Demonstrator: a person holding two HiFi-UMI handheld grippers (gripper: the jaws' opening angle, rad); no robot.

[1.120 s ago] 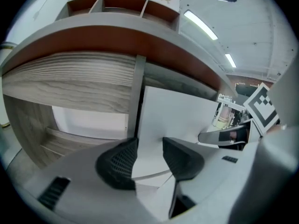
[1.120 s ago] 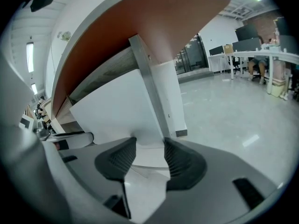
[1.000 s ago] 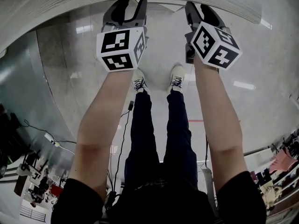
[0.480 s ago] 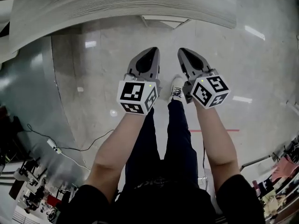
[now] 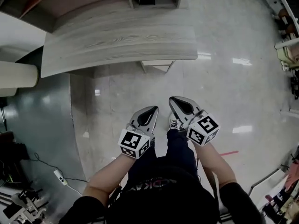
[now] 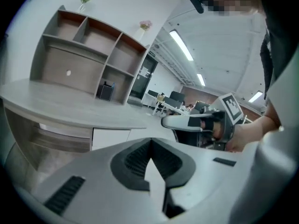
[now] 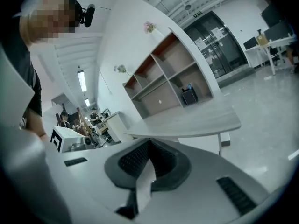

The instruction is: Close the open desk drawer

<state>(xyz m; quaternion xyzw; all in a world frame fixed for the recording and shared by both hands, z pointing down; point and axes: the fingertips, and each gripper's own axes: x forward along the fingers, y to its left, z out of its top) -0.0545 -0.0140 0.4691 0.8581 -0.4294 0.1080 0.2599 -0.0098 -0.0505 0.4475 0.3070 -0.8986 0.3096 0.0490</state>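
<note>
Jaws sit together, empty, on the left gripper (image 5: 149,112) and right gripper (image 5: 177,102). Both hang apart from the grey bench (image 5: 117,41).

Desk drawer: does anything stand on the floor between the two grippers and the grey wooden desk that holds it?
Nothing visible does. In the head view, only bare glossy grey floor lies between the shut, empty left gripper and right gripper and the grey wooden desk. Whether the drawer is open cannot be told here.
</note>
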